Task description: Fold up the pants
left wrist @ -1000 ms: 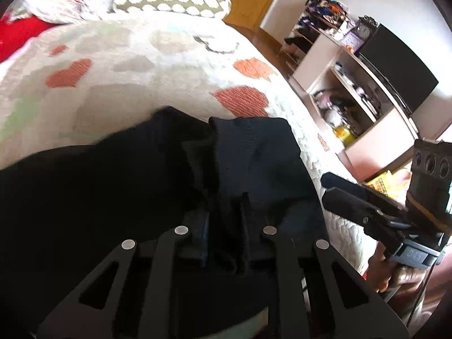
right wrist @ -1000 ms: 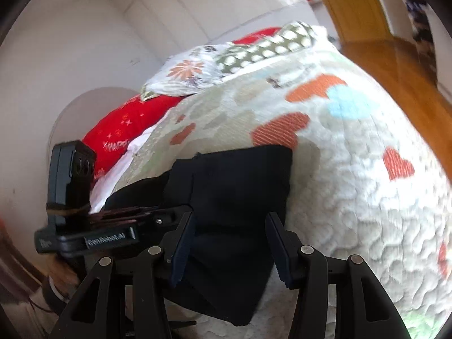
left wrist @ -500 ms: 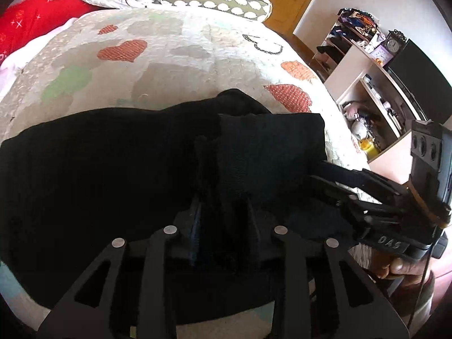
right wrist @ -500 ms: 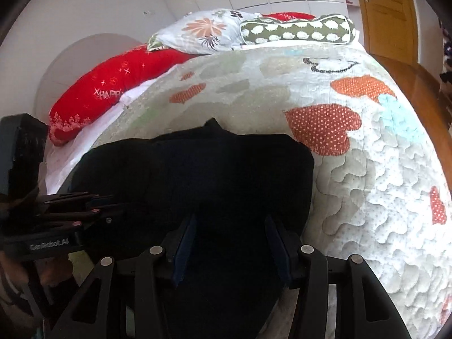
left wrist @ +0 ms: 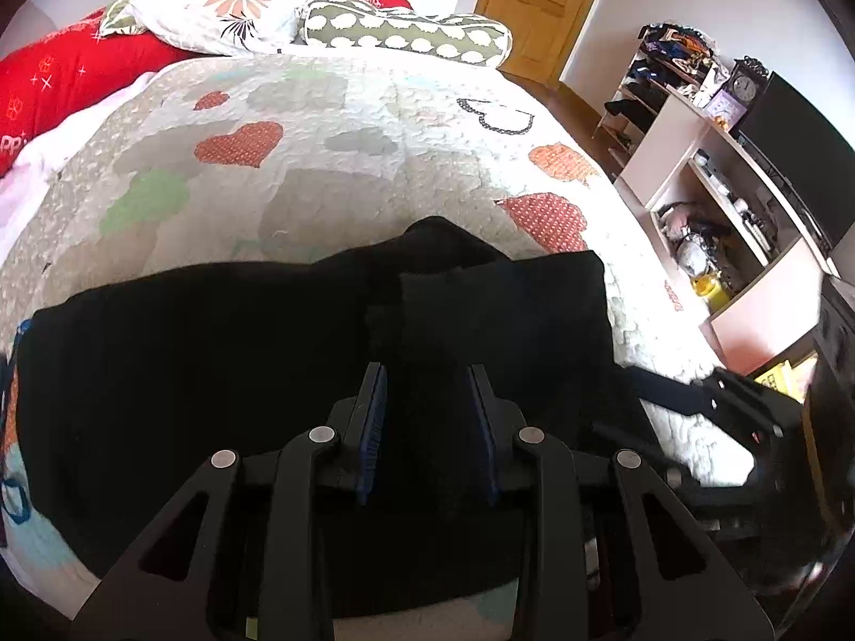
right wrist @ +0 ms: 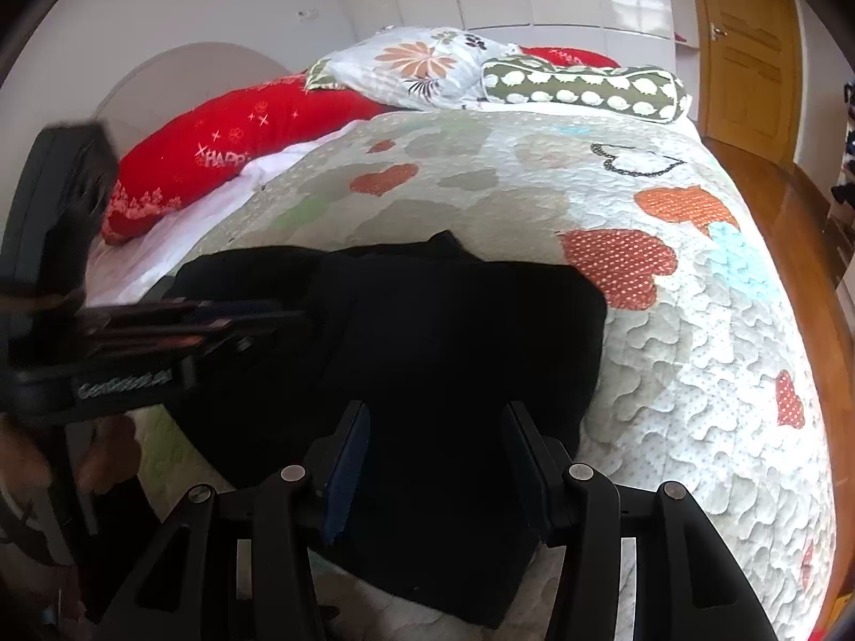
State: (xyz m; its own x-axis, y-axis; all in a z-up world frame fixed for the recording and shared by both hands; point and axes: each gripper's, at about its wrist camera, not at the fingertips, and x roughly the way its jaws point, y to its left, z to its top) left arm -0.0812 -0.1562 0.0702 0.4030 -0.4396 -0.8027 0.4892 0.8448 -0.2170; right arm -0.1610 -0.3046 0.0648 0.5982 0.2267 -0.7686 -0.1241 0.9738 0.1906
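Entry: the black pants (left wrist: 224,352) lay flat on the heart-print quilt (left wrist: 331,123) near the bed's front edge, their long axis running left to right across both wrist views. One end appeared already doubled over: a darker rectangular layer (right wrist: 459,342) sat on top toward my right side. I held the left gripper (left wrist: 427,406) low over the middle of the cloth, jaws apart, blue pads showing and nothing between them. I held the right gripper (right wrist: 435,454) over the doubled end, jaws likewise spread wide with fabric beneath but none pinched. The left gripper was the nearer one to the long unfolded stretch, which ran away to its left; the right gripper was the nearer one to the stacked end and its corner by the quilt's red heart (right wrist: 620,267). I judged the next fold would turn on that axis: the far left end must be brought across toward the stack. Hard to read: black on black hid the folded layer's edges and any waistband or cuffs; a small peak of cloth (left wrist: 435,229) stuck up at the far edge; the near hem was cut off behind my own fingers in both views.
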